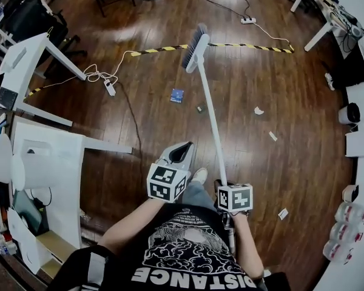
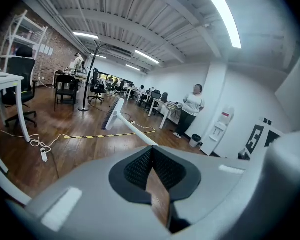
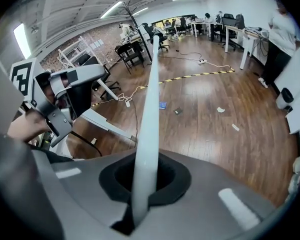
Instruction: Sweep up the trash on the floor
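My right gripper (image 1: 224, 185) (image 3: 145, 181) is shut on the white handle (image 3: 150, 104) of a broom. The handle slants forward to the dark-bristled broom head (image 1: 194, 46) (image 2: 112, 113), which is out near the striped tape. My left gripper (image 1: 182, 149) (image 2: 152, 171) hovers beside the handle, jaws closed together, holding nothing. Trash lies on the wooden floor: a blue packet (image 1: 177, 95) (image 3: 162, 105), a small dark scrap (image 1: 199, 108), and white paper bits (image 1: 258, 110) (image 1: 273, 136) (image 1: 283, 213).
White desks (image 1: 30, 53) (image 1: 54, 156) stand at the left, with cables and a power strip (image 1: 109, 88) on the floor. Yellow-black tape (image 1: 249, 46) crosses the floor ahead. A white counter with bottles (image 1: 349, 223) runs along the right. A person (image 2: 191, 109) stands far off.
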